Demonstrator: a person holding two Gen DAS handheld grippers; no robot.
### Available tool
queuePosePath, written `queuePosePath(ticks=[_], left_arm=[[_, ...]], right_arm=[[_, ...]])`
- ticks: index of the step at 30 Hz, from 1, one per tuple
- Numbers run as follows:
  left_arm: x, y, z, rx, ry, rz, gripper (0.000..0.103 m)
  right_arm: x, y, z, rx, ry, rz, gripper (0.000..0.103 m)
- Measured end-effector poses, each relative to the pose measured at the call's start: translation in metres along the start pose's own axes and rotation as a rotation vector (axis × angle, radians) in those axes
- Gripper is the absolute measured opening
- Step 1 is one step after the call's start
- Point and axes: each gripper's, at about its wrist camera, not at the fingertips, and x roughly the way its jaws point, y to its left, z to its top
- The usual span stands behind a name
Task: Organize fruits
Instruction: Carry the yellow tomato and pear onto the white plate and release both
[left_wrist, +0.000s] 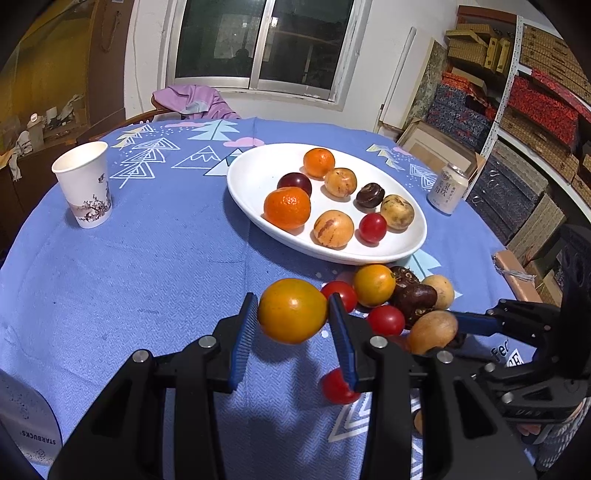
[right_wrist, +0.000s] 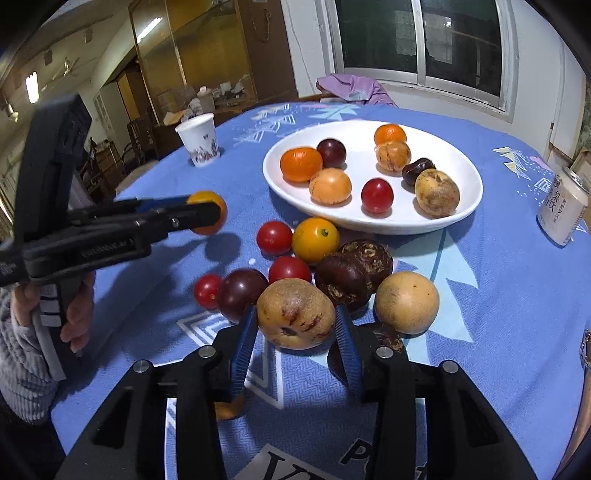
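Blue-padded left gripper (left_wrist: 291, 325) pinches a round yellow-orange citrus fruit (left_wrist: 292, 311), pads flat on both flanks, lifted clear of the blue patterned tablecloth (left_wrist: 147, 266); its shadow falls below. The fruit is near-spherical, no useful long axis.

Right gripper (right_wrist: 295, 328) has its pads against the sides of a tan oval fruit with dark reddish streaks (right_wrist: 295, 318), which sits at the near edge of the loose pile in lower centre of the right wrist view. Long axis of this fruit runs roughly left-right across the frame, that is, across the jaws; its streaked face points toward the camera. Whether it is off the cloth cannot be told.

White oval ceramic plate (right_wrist: 465, 206), partly filled, lies straight ahead and above both grippers in each frame. Judgement: the left hand's load sits left of the plate's near rim; the right hand is nearer to it.
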Motion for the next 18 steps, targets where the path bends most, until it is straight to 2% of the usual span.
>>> queuePosePath(ticks=[2, 5, 10, 14, 18], left_arm=[[-0.001, -0.001, 0.001, 0.000, -0.007, 0.000, 0.039], [-0.006, 0.000, 0.007, -0.015, -0.024, -0.008, 0.039], [0.000, -0.010, 0.055, -0.008, -0.040, 0.026, 0.039], [0.021, -0.018, 0.100, -0.010, -0.049, 0.045, 0.039], [0.058, -0.015, 0.132, -0.030, -0.028, 0.076, 0.039]], right_arm=[[-0.012, -0.007, 0.003, 0.033, -0.038, 0.032, 0.043], [-0.028, -0.018, 0.007, 0.075, -0.092, 0.034, 0.043], [-0.042, -0.044, 0.047, 0.151, -0.137, 0.004, 0.043], [-0.021, -0.060, 0.093, 0.170, -0.124, -0.045, 0.044], [0.024, -0.057, 0.115, 0.138, -0.061, -0.067, 0.043]])
